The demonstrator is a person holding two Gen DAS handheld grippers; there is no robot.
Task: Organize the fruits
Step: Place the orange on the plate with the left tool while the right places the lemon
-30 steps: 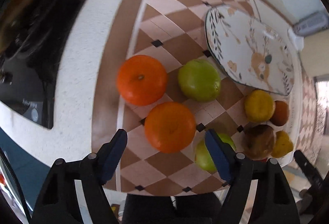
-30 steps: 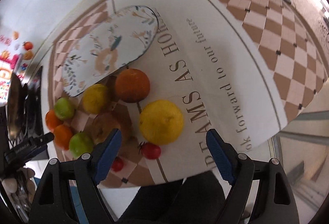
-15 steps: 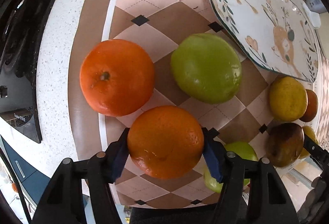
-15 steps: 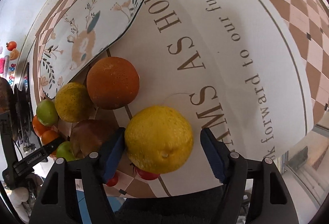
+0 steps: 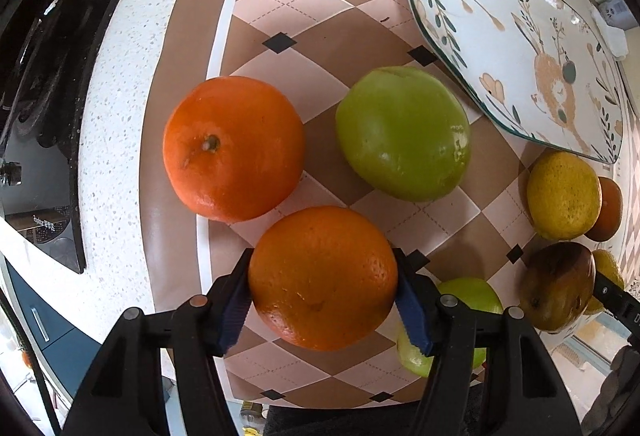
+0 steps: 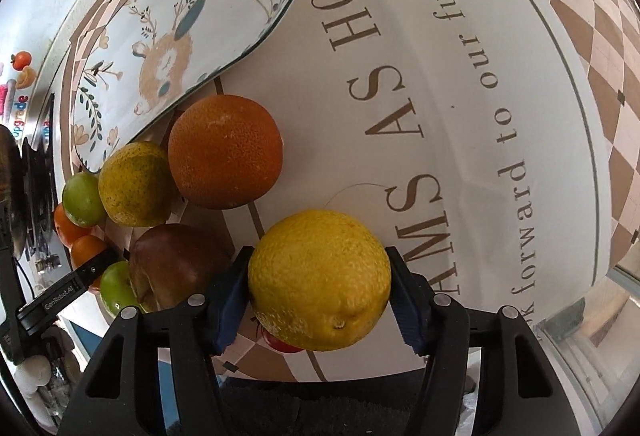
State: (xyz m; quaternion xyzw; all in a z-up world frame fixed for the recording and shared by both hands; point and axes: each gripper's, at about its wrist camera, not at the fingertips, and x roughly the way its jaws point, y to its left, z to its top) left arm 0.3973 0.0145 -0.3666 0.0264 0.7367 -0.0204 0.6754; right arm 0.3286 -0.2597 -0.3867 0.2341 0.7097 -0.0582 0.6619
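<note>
**Both grippers clamped on citrus**

An orange [image 5: 323,278] sits squarely between the blue pads [image 5: 234,306] of the left gripper [image 5: 323,296], both pads pressed against its sides, low at 6 o'clock in the left wrist view. From it, a second orange with a stem scar [image 5: 234,148] lies at 11 o'clock, just beside it, and a large green fruit [image 5: 403,133] at 1 o'clock. A smaller green fruit [image 5: 470,298] peeks out behind the right-hand pad at 3 o'clock. All rest on a checked brown-and-pink mat [image 5: 320,19].

In the right wrist view, a yellow lemon [image 6: 319,280] is gripped the same way by the right gripper [image 6: 319,296], pads touching both flanks, again at 6 o'clock. A dark orange [image 6: 225,151] lies at 11 o'clock from it, a yellow-green citrus [image 6: 136,183] farther toward 10, and a brown fruit [image 6: 176,262] at 9 o'clock, just beside the left pad. A small red fruit [image 6: 282,344] shows under the lemon. A leaf-shaped decorated plate [image 6: 192,15] lies at 11 o'clock, beyond the fruit.
</note>
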